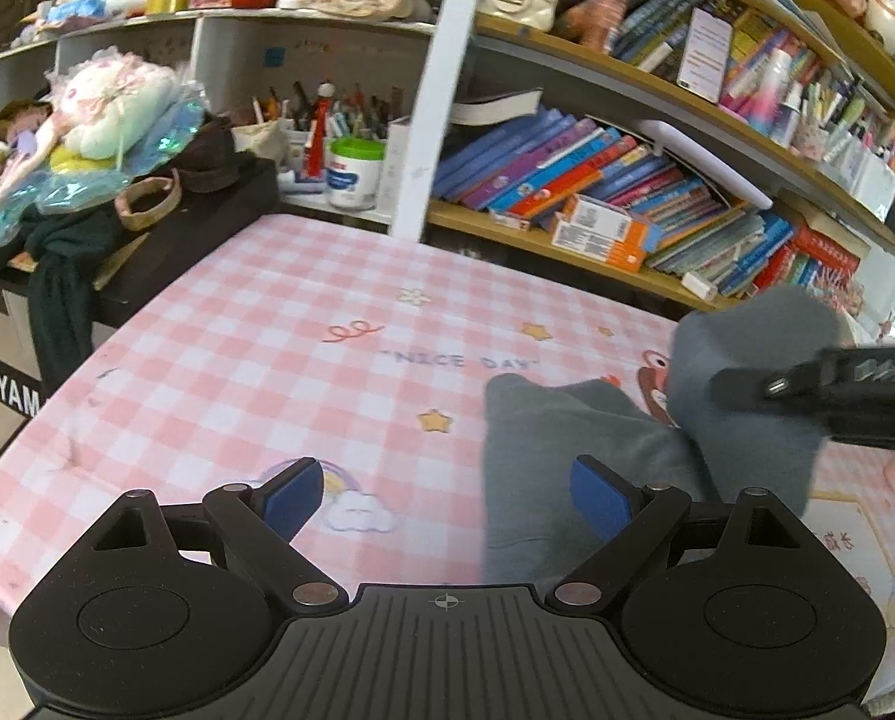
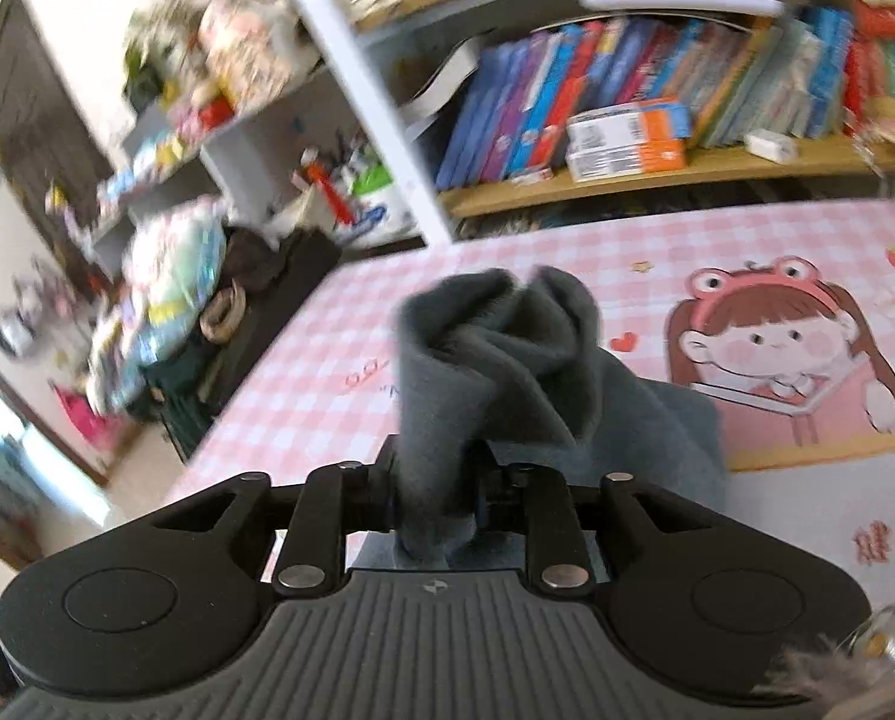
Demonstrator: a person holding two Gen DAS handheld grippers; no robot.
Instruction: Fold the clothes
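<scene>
A grey garment (image 1: pixel 567 450) lies on the pink checked tablecloth (image 1: pixel 267 360), with one end lifted into a bunch at the right. My left gripper (image 1: pixel 447 498) is open just above the cloth, its blue pads (image 1: pixel 294 495) apart; the right pad hangs over the garment's left edge. My right gripper (image 2: pixel 435 492) is shut on a bunched fold of the grey garment (image 2: pixel 495 348), which stands up above the jaws. In the left wrist view the right gripper (image 1: pixel 837 396) shows as a black body coming in from the right, against the lifted bunch.
Bookshelves (image 1: pixel 627 192) packed with books run along the table's far edge. A dark side table (image 1: pixel 165 228) at the left holds toys and dark clothes. A white post (image 1: pixel 435 90) rises behind the table. A cartoon girl print (image 2: pixel 777 360) covers the cloth's right part.
</scene>
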